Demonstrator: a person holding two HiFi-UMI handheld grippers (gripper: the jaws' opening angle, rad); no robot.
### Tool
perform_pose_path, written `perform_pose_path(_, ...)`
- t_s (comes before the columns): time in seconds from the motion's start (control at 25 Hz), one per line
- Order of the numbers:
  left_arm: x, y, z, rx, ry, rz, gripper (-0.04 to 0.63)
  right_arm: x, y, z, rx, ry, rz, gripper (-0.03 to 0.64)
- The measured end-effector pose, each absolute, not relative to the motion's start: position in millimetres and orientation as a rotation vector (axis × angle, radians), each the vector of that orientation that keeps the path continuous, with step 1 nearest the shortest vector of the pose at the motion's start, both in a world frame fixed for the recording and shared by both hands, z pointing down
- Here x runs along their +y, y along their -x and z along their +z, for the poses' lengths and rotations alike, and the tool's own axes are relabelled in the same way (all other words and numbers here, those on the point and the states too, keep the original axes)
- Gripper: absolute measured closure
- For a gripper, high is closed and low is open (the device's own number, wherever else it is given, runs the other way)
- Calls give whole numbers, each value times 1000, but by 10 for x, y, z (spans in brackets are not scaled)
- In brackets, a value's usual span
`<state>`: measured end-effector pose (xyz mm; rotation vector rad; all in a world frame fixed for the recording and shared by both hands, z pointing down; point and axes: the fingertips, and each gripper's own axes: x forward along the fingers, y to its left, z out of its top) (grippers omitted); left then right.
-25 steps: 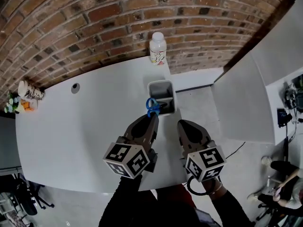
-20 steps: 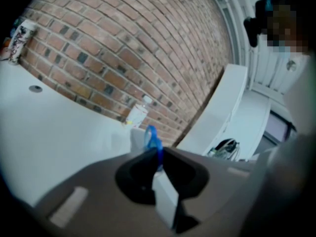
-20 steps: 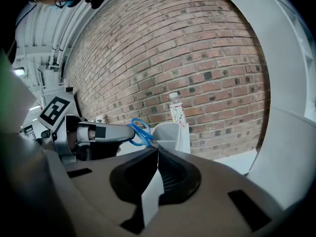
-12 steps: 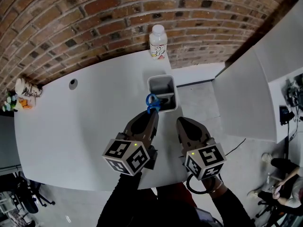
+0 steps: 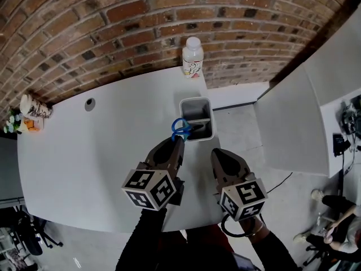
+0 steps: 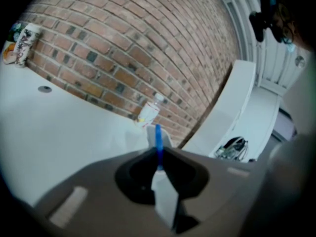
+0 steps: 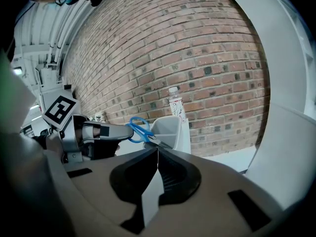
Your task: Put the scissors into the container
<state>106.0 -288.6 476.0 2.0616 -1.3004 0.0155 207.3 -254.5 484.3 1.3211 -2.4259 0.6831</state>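
Blue-handled scissors point(image 5: 180, 127) hang just above the white table, clamped by their handles in my left gripper point(image 5: 178, 139), which is shut on them. Their blades point into the near side of the grey rectangular container point(image 5: 197, 103), which stands upright at the table's right edge. In the left gripper view the blue handle point(image 6: 158, 141) shows edge-on between the jaws. My right gripper point(image 5: 219, 153) hovers beside the left one, shut and holding nothing. From the right gripper view I see the scissors point(image 7: 139, 130) with their tips at the container point(image 7: 174, 127).
A plastic bottle point(image 5: 192, 57) stands behind the container against the brick wall. A paper cup point(image 5: 34, 107) and small items sit at the table's far left. A cable hole point(image 5: 89, 103) is in the tabletop. The table's right edge point(image 5: 210, 151) drops to the floor.
My left gripper has nudged the scissors a little toward the container's opening. The right gripper has stayed beside it, still shut.
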Motion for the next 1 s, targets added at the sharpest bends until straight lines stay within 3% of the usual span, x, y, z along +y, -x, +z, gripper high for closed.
perform_pose_path(0.36, -2907, -990, 4883, -1319, -2026, 26, 554, -2525, -2068, 4846, -2419, -1317, 680, 607)
perform_pose_path(1.0, -2810, -1026, 4891, -1294, -2061, 75, 453, -2459, -2066, 4752, -2418, -1345, 673, 607)
